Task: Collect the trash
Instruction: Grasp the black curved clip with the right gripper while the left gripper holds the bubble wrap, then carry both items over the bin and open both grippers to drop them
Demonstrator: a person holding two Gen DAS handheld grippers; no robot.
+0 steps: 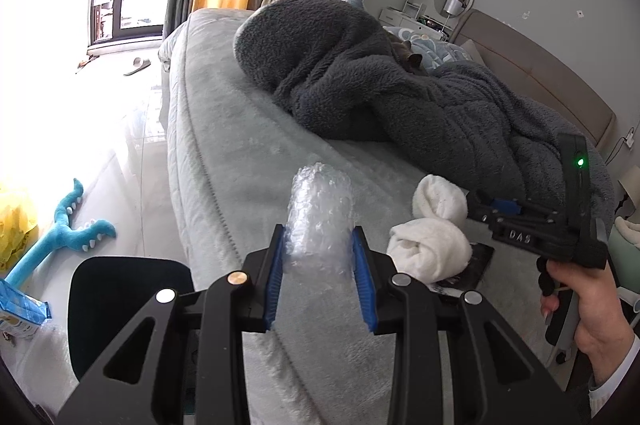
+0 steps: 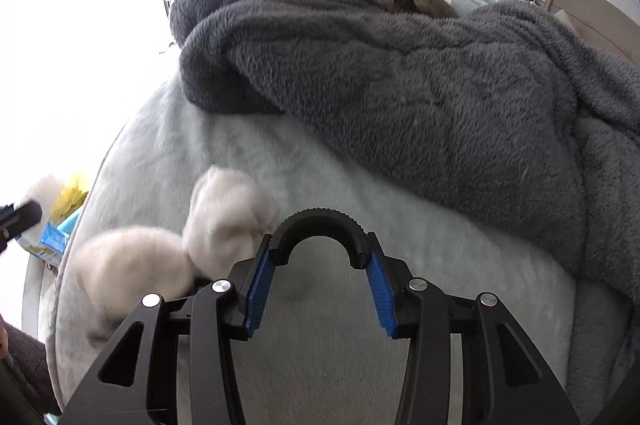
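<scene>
My left gripper is shut on a roll of clear bubble wrap and holds it above the pale bed edge. My right gripper is shut on a black ridged arch-shaped piece, held over the bed; it shows from the side in the left wrist view, in a hand. Two rolled white socks lie on the bed beside it, also in the right wrist view. A dark flat packet lies under the socks.
A dark grey fleece blanket is heaped on the bed. On the floor at left lie a blue plush toy, a yellow bag and a blue packet. A black chair stands by the bed.
</scene>
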